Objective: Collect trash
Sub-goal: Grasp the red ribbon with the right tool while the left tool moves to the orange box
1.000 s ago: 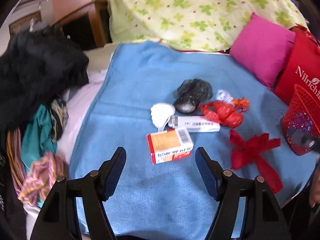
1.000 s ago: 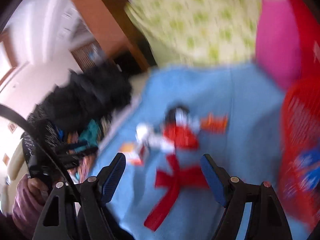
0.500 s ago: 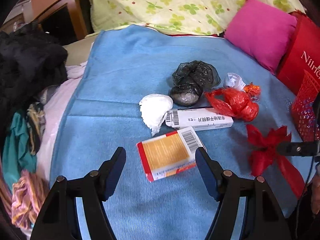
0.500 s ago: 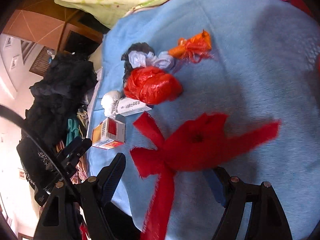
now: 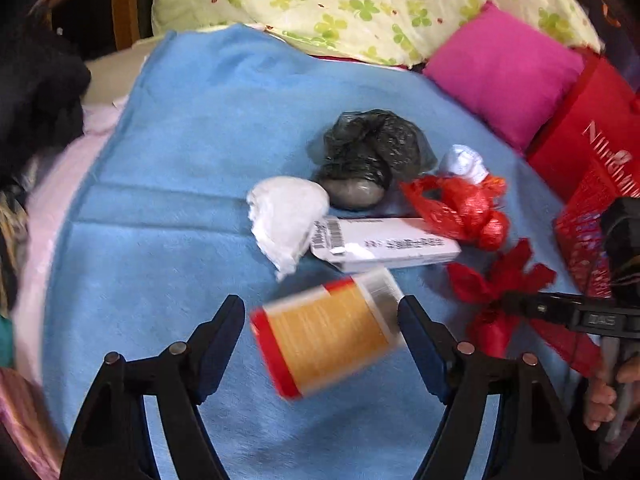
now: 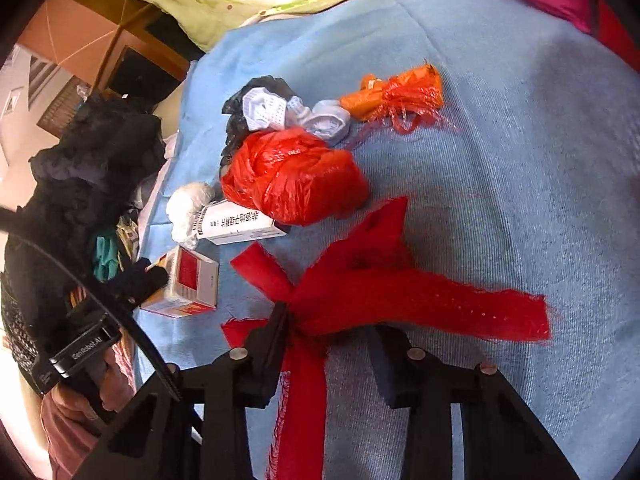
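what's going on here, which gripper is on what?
A person is clearing trash off a blue blanket with two handheld grippers. The right gripper has just been closing its jaws around the red ribbon. The left gripper has open jaws either side of the orange-and-red box, not yet gripping it.

Left gripper: jaws have just been opening and stand wide, straddling an orange-and-red carton on the blue blanket. The carton is blurred; pad contact cannot be determined. Beyond it lie a white box, white crumpled paper, a black plastic bag and a red ribbon.
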`<state>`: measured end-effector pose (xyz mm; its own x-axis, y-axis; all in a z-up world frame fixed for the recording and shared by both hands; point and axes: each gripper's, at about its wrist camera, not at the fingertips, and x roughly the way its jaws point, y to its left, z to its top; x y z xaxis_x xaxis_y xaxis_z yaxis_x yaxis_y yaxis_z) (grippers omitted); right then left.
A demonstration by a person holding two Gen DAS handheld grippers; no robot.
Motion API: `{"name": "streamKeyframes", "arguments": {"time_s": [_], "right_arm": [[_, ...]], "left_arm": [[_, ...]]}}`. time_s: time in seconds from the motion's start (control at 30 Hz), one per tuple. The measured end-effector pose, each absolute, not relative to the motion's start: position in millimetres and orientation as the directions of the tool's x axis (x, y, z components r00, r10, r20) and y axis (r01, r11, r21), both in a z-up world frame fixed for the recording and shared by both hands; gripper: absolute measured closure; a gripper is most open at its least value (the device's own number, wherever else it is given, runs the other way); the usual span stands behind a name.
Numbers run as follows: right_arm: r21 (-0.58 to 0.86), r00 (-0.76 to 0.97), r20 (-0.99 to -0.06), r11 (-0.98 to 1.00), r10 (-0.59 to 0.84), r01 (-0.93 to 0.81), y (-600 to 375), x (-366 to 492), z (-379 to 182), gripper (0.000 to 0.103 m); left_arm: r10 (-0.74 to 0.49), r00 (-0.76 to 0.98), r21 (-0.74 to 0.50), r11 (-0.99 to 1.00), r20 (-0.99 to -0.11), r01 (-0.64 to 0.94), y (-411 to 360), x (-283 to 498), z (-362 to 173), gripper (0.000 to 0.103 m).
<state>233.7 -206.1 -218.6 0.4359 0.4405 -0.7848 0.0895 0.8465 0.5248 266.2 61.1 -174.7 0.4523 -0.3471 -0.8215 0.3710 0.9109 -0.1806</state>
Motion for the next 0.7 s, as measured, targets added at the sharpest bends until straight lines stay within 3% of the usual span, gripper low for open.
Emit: {"name": "streamKeyframes", "arguments": {"time_s": [0.17,0.3,0.7], "right_arm": [[0.492,0.448,-0.795,0.867,0.410,0.080,-207,233,-215,0.063],[0.499,0.440,-0.795,0.863,0.418,0.081,-211,231,-216,0.063],[0.445,0.506,-0.781,0.895,0.367,0.038,-207,224,-198,0.064]], "left_arm": [[-0.423,0.396,-0.228,0.862,-0.815,0.452,49,236,-174,0.024],[-0.399,0.432,-0.127,0.835,-0.809,0.535,32,209,-160,0.024],[-0.306,0.432,-0.084,0.884,-0.849,0.460,18,228,-178,0.025]]}}
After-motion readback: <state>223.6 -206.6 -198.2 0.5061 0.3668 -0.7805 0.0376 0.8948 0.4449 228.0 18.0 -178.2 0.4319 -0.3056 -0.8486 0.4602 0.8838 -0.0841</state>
